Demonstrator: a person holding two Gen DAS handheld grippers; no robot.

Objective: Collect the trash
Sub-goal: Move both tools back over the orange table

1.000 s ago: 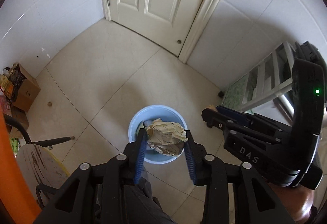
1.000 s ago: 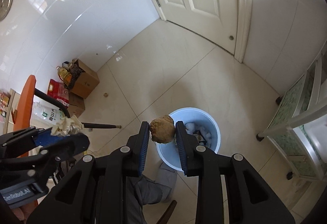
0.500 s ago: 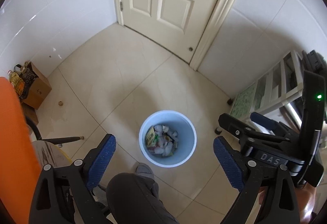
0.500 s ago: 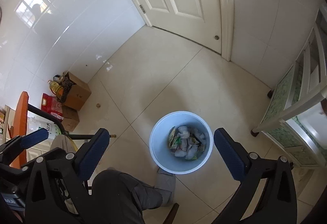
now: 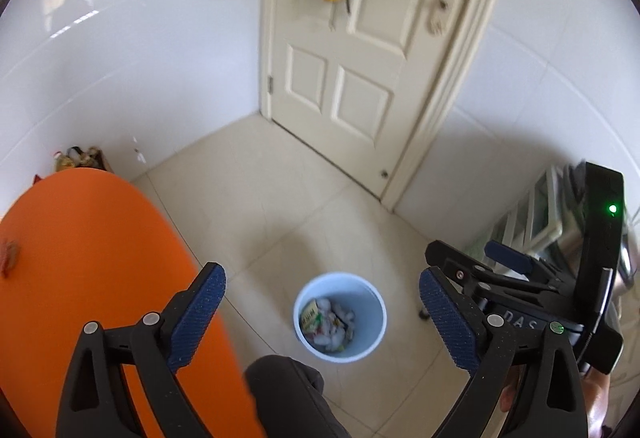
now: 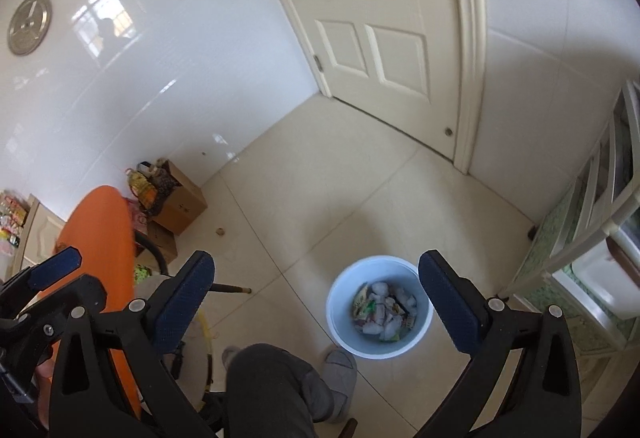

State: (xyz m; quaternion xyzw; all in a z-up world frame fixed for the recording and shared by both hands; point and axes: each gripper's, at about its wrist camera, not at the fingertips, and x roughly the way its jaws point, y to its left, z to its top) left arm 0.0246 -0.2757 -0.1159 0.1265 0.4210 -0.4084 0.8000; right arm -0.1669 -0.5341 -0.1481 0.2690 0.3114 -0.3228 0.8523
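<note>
2 grippers, left (image 5: 320, 312) opening, right (image 6: 316, 296) wide, both empty; 1 bin (image 6: 420, 342) w/ trash.

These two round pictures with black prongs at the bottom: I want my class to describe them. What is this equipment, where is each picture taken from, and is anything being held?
No robot here: a seated person holds a hand-held claw in each hand, and each claw carries a wide-angle camera looking along its two fingers. That is why the pictures curve.

One picture looks out from the left claw, the other from the right claw. The black prongs with blue pads are the claw fingers. Each claw also shows at the edge of the other's picture.

Both claws stand wide open and hold nothing; the left one's jaws are opening a little further.

Below on the tiled floor stands a light blue bin with crumpled paper and wrappers inside. Nearby are an orange table, a cardboard box and a white door.
</note>
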